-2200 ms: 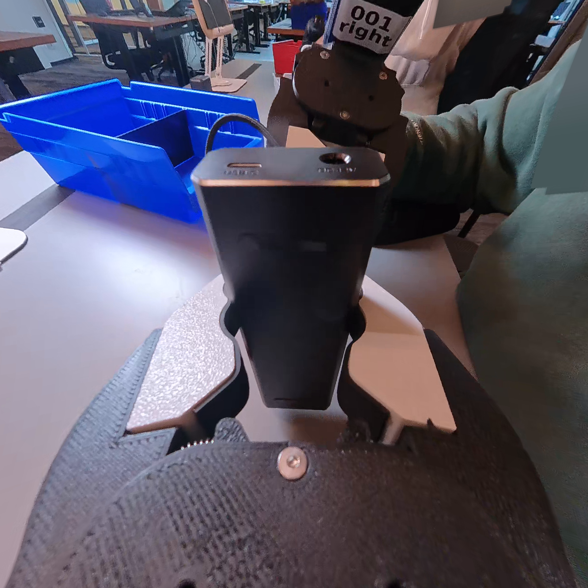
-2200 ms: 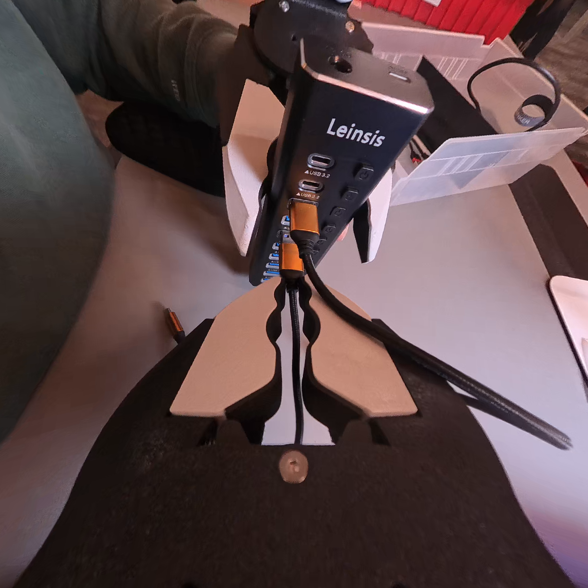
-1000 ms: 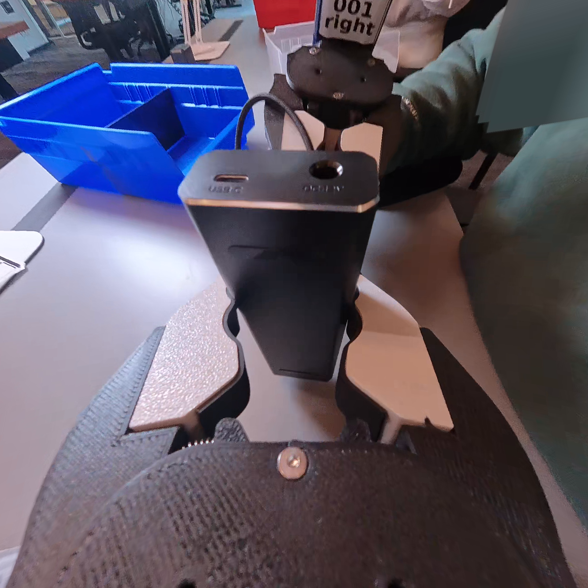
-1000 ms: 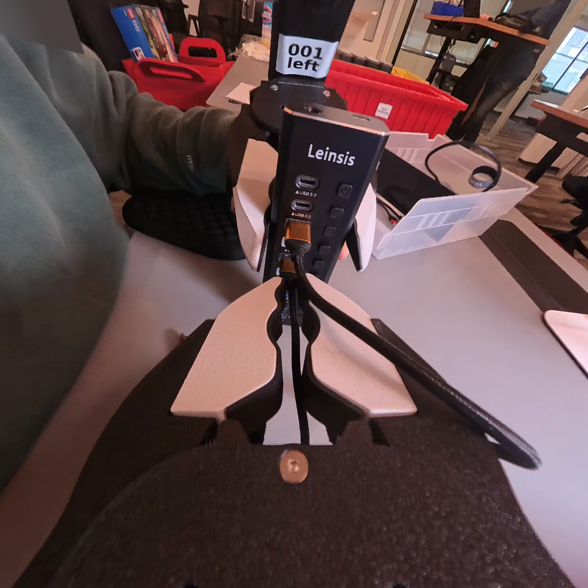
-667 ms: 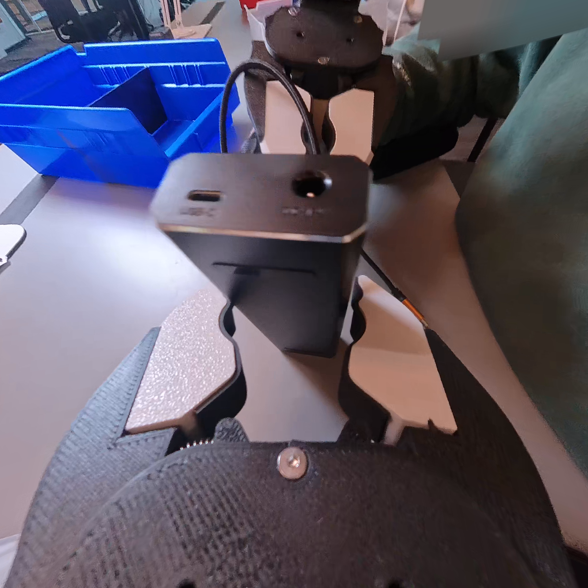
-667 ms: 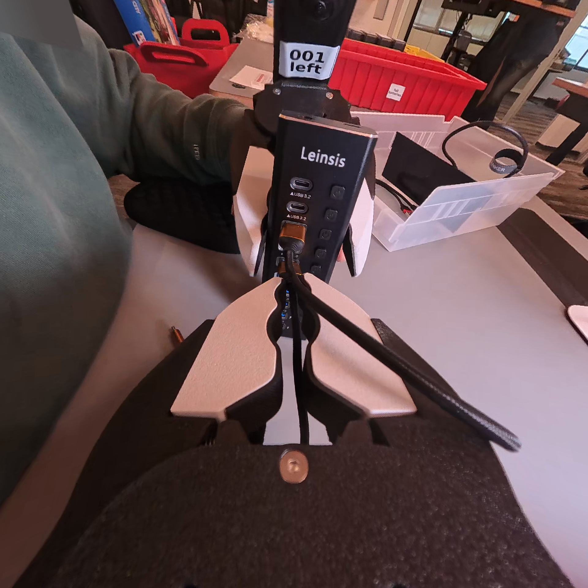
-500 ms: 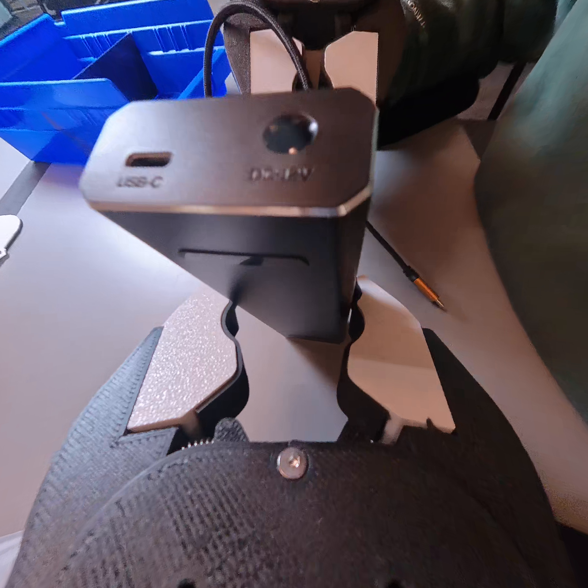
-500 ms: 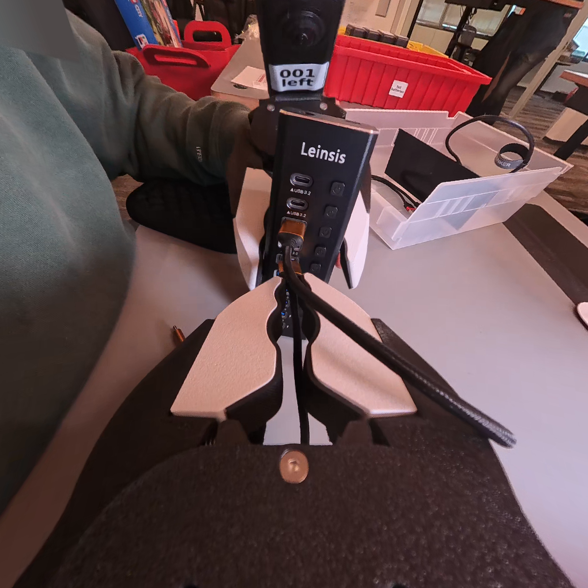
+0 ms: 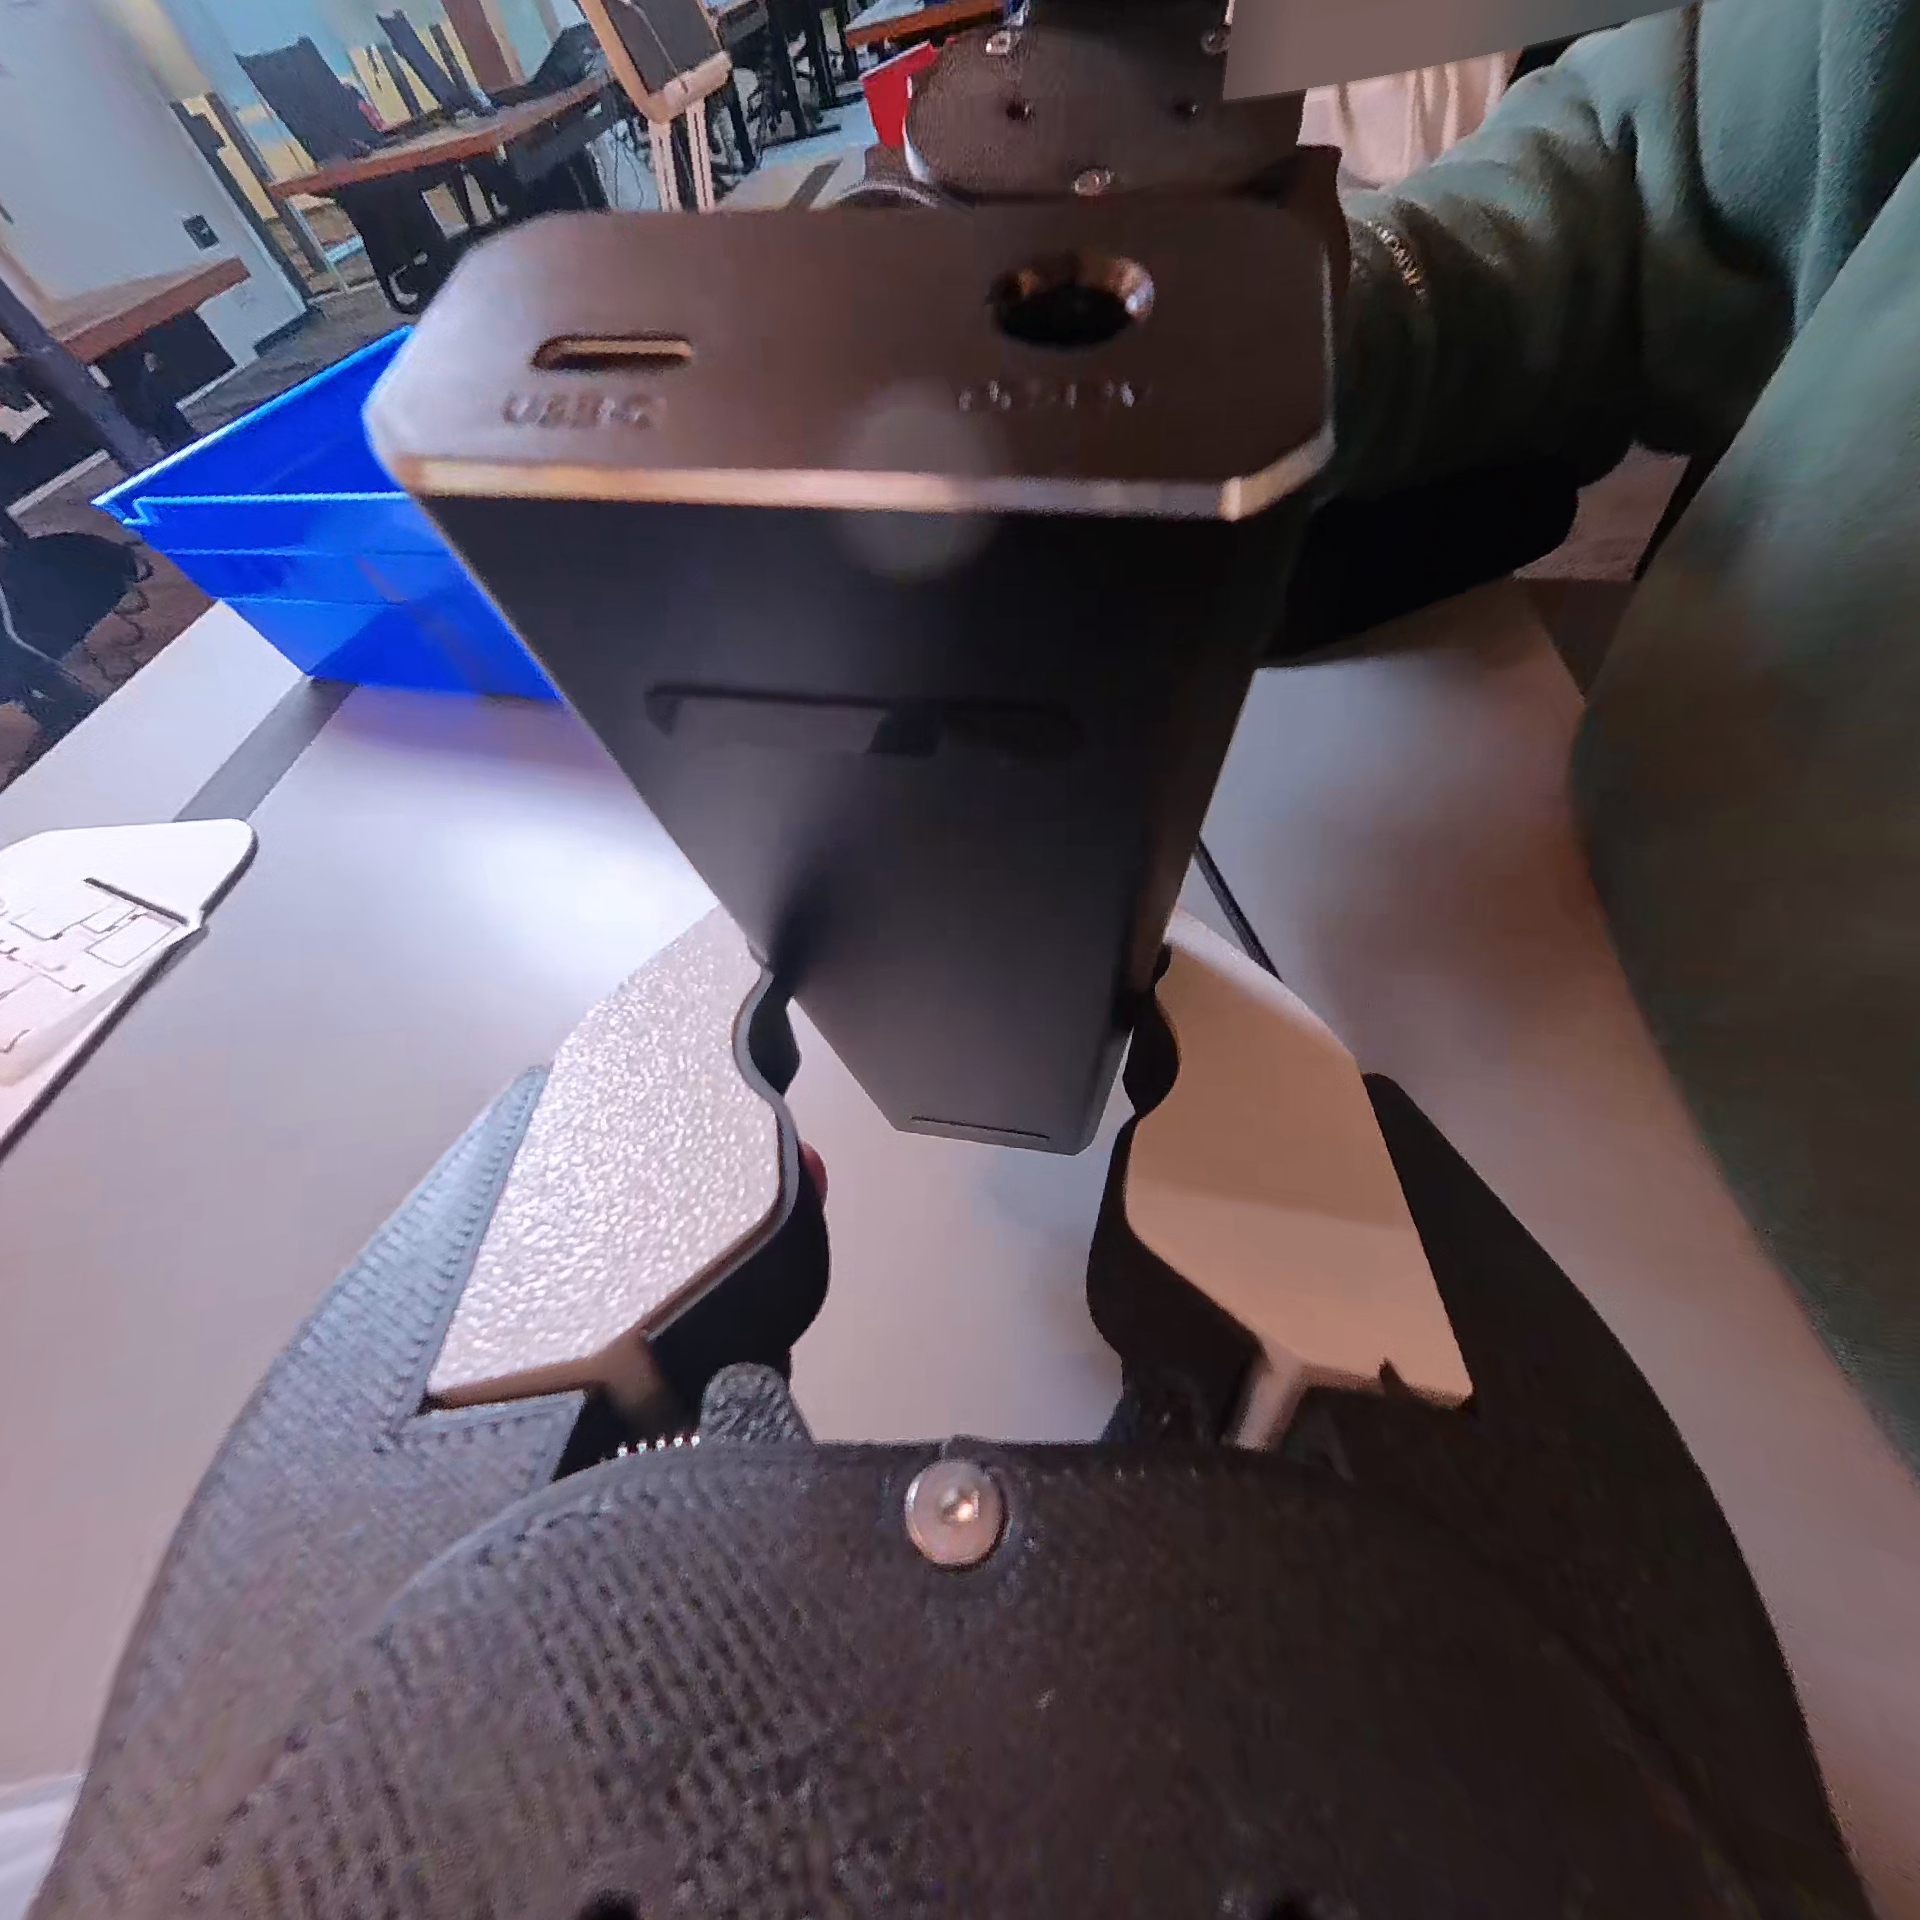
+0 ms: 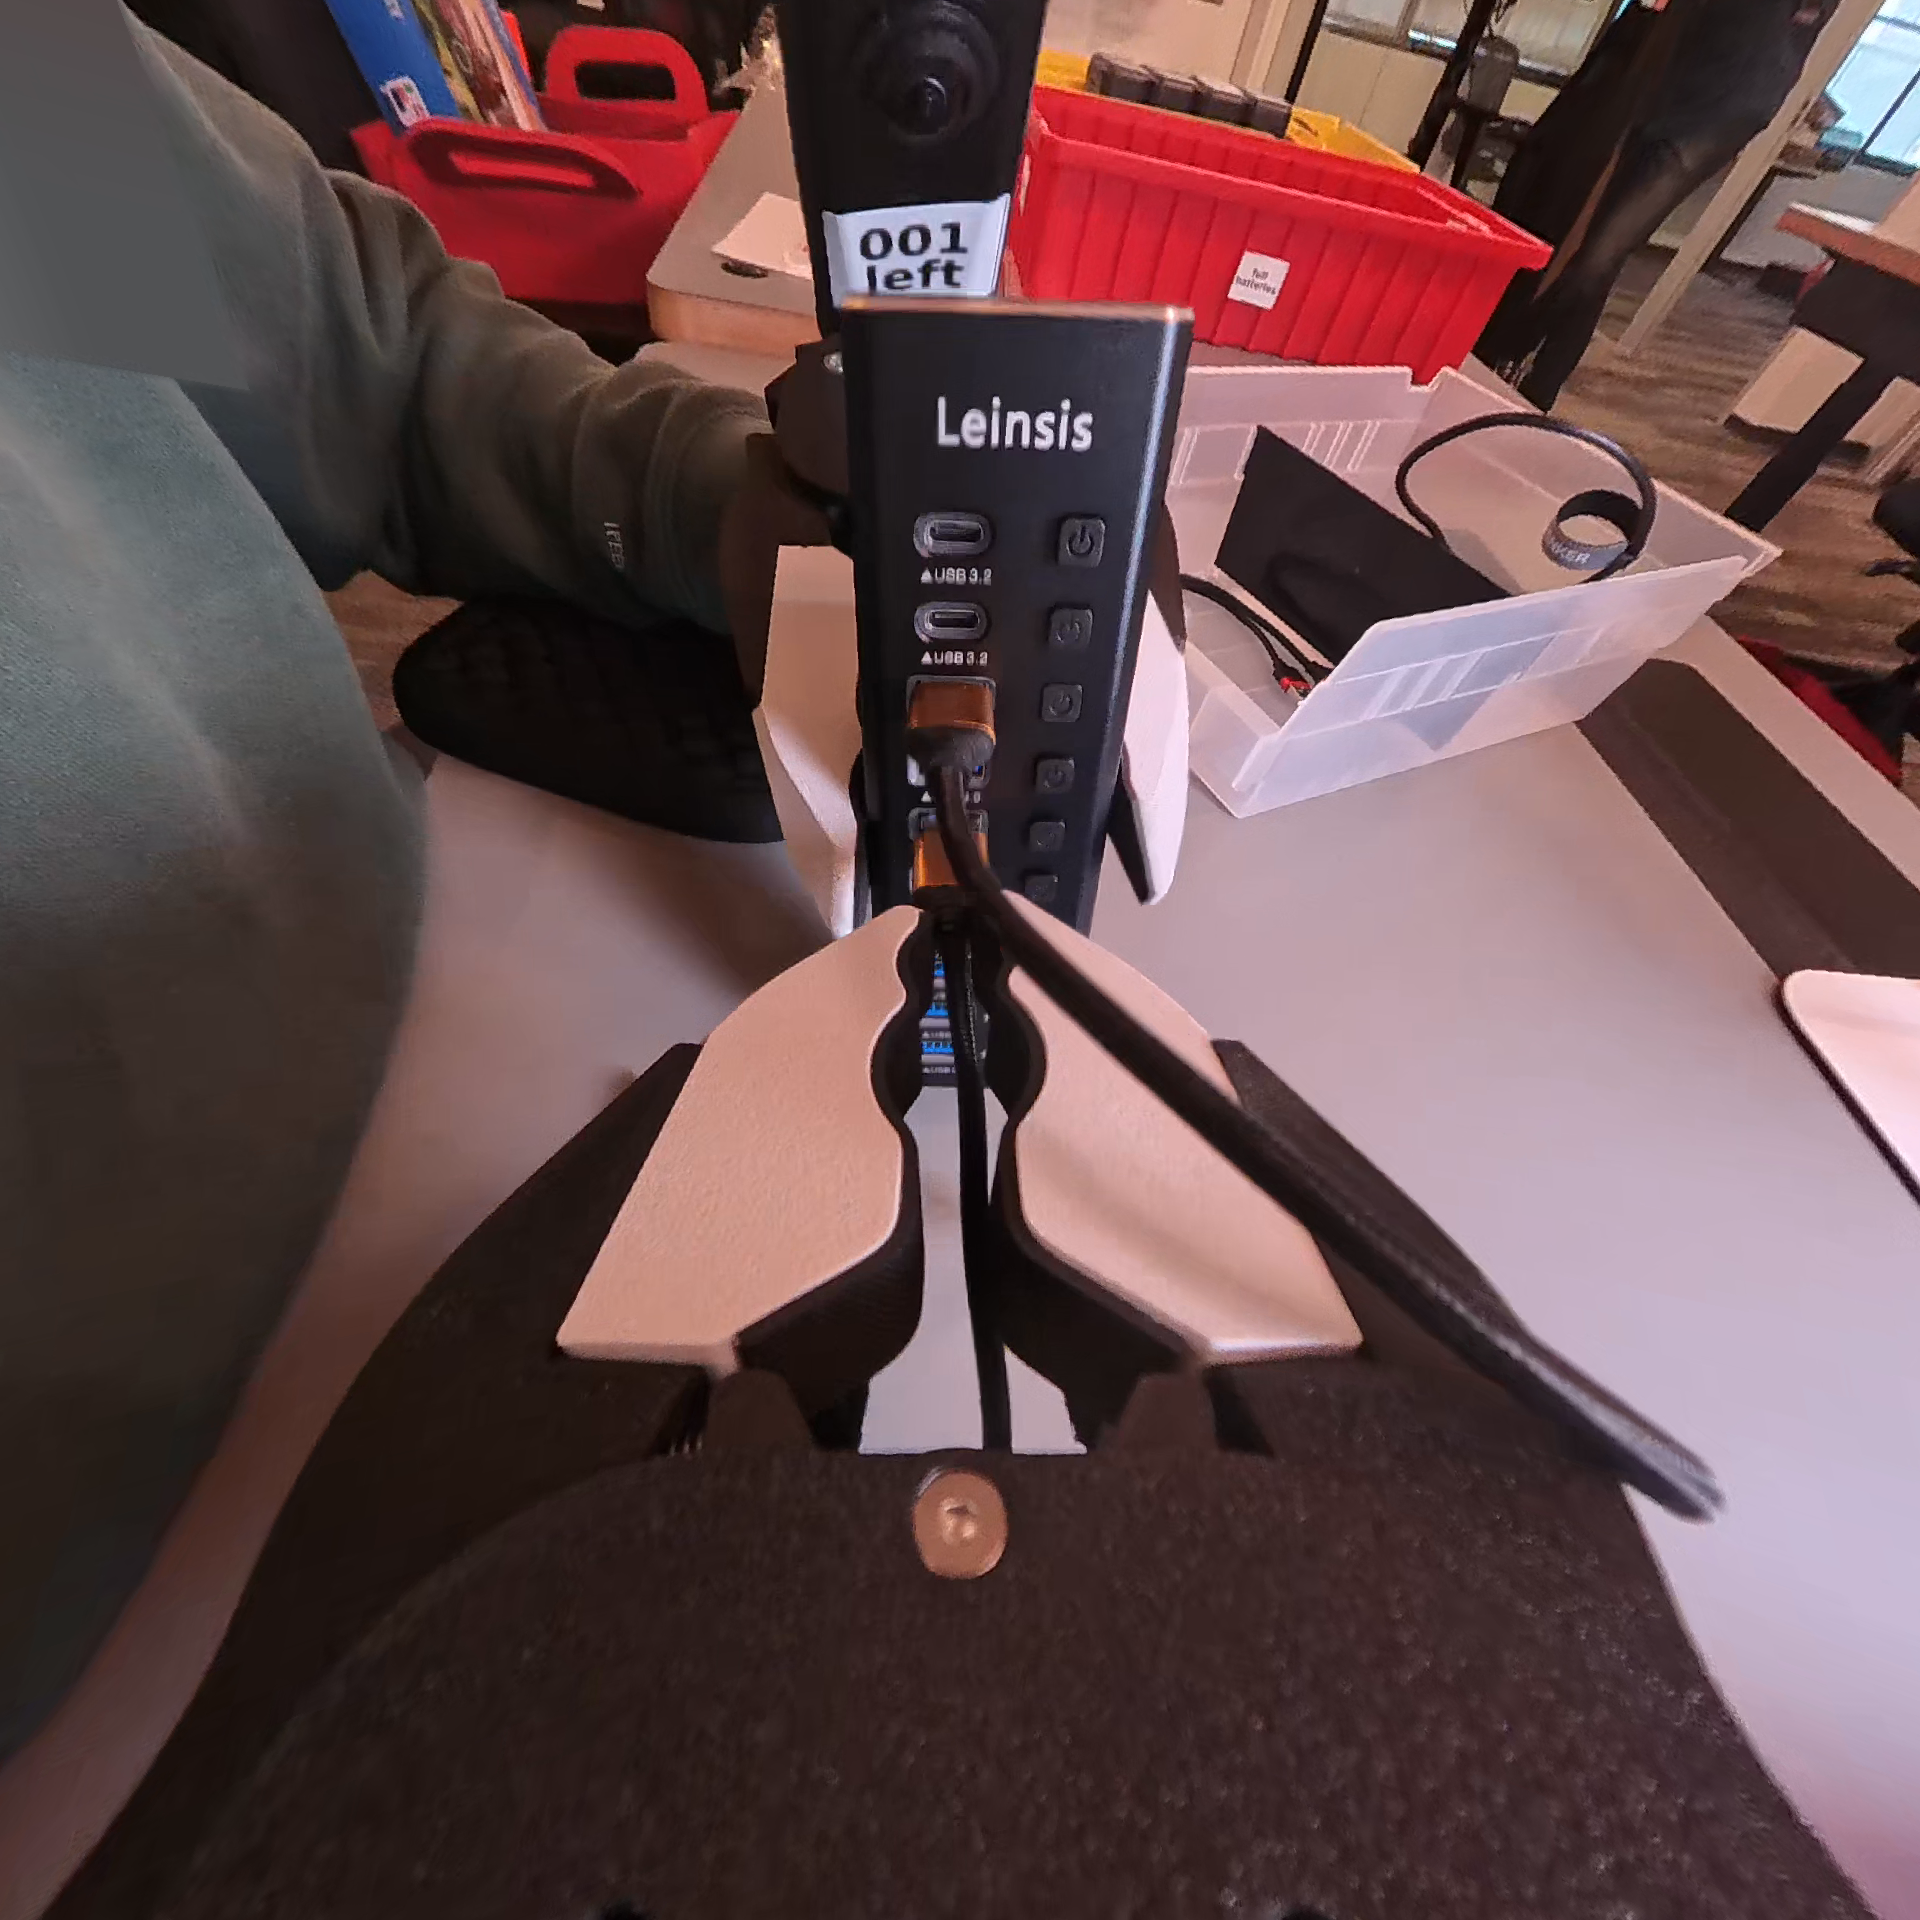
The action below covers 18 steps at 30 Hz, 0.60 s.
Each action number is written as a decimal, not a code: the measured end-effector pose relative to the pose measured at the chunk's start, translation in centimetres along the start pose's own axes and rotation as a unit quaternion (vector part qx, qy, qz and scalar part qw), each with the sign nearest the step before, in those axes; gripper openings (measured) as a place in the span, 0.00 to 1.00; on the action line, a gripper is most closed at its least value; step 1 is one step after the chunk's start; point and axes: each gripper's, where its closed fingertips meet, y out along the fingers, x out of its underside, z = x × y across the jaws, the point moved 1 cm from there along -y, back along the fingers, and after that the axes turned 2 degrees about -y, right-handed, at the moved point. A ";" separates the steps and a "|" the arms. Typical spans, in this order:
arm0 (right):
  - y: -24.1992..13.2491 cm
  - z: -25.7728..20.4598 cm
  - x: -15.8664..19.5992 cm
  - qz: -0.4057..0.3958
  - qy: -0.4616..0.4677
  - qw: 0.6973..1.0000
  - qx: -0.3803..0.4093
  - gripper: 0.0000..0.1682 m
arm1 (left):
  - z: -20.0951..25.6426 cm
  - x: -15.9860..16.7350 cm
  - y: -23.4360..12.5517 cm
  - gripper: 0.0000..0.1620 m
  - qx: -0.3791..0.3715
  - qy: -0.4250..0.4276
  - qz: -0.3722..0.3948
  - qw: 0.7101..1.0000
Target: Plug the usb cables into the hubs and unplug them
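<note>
A clear plastic bin (image 10: pixel 1475 665) sits on the grey table (image 10: pixel 1455 1039), with a red crate (image 10: pixel 1247 239) behind it and a red handled tote (image 10: pixel 540 197) left of that crate. In the left wrist view, a blue bin (image 9: pixel 312 561) stands at the table's far left, a white keyboard (image 9: pixel 94 925) nearer.
</note>
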 end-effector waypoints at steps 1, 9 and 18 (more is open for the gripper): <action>0.1 -0.2 -0.1 0.002 0.000 1.000 -0.005 0.04 | 0.2 0.0 0.1 0.39 0.004 -0.002 0.000 1.000; 0.4 0.0 0.4 0.007 0.011 1.000 -0.002 0.04 | -0.1 0.5 0.3 0.39 -0.009 -0.010 -0.013 1.000; 1.0 2.2 0.9 -0.063 -0.038 0.993 0.090 0.06 | -2.1 1.2 0.3 0.39 -0.014 -0.063 0.016 0.998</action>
